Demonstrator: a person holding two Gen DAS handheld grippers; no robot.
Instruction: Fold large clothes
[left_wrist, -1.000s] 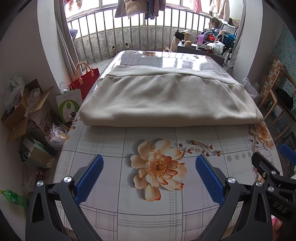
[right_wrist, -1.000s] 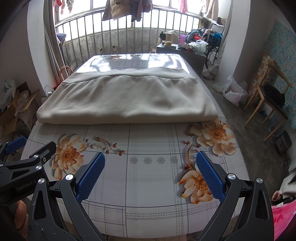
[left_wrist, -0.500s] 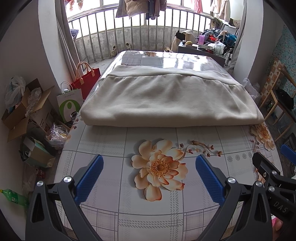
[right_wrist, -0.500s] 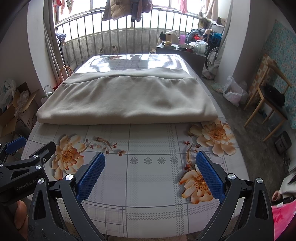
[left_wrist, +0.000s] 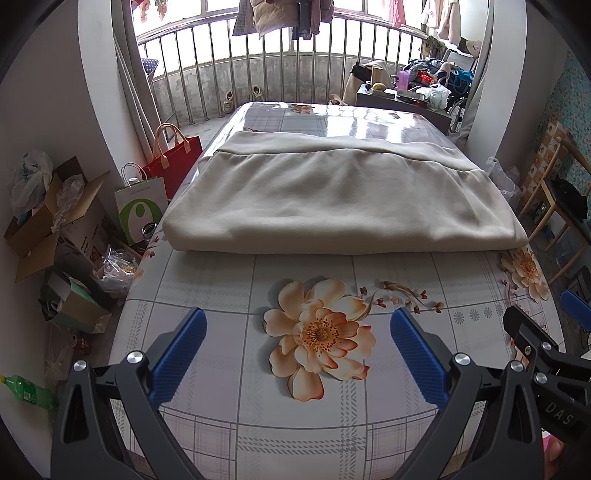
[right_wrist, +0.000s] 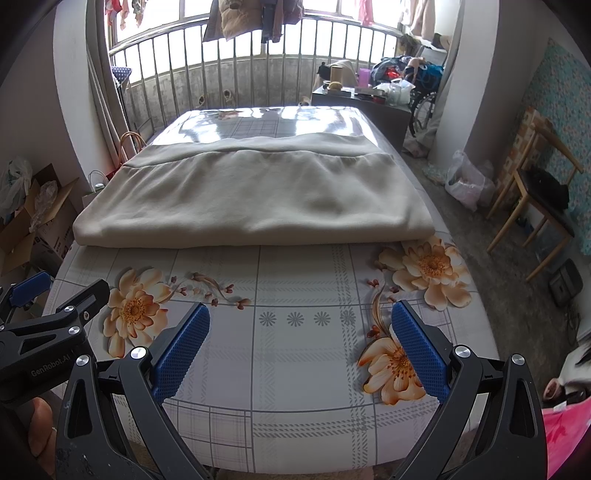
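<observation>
1 folded garment (left_wrist: 340, 199), 2 grippers (left_wrist: 298, 347) (right_wrist: 301, 345), 1 table (left_wrist: 229, 373).

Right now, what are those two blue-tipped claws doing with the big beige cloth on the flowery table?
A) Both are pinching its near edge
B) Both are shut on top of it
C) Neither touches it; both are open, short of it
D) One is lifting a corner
C: the left gripper and right gripper are spread open above bare tablecloth, with the folded beige garment lying farther back.

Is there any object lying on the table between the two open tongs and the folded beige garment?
Nothing visible does. Between the left tongs, the right tongs and the beige garment lies only the bare floral tablecloth. Both tongs are open and hold nothing.
</observation>
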